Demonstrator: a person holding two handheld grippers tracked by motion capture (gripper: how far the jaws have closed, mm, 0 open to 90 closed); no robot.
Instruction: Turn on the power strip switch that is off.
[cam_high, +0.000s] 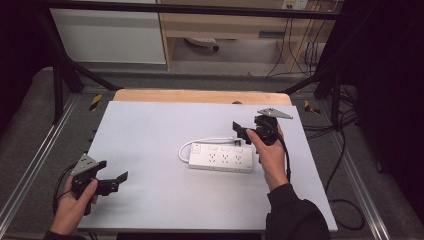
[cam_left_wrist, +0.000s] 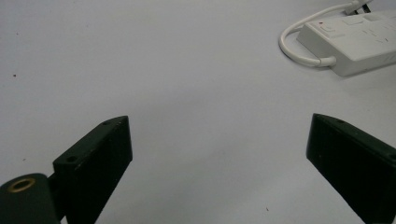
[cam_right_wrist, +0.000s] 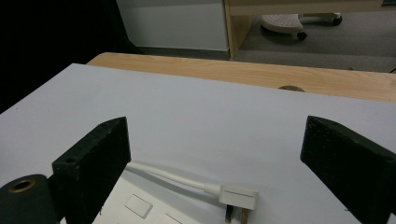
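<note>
White power strip sits a bit right of centre on the pale grey table top, long side running left-right, sockets up. Its white cable loops out from the left end & runs back along the far edge to a flat white plug lying on the table just behind the strip's right part.

Right gripper hovers over the far right end of the strip, held from the near side by the right hand, grey 3-cornered plate on top. Jaws wide apart, nothing between them. In the right gripper view the plug lies low between the two black jaws w/ its prongs pointing toward the camera, cable coming in from the left, strip's top w/ its switches at the bottom edge. Can't tell if the jaws touch anything; they look clear of the plug.

Left gripper is at the near left corner of the table, well apart from the strip, gripped by the left hand. Jaws spread, empty, aimed right toward the strip. Left gripper view: bare table between the jaws, strip's switch end & cable loop far off at top right.

Beyond the table: wooden edge, grey floor, black frame legs, cables at right
</note>
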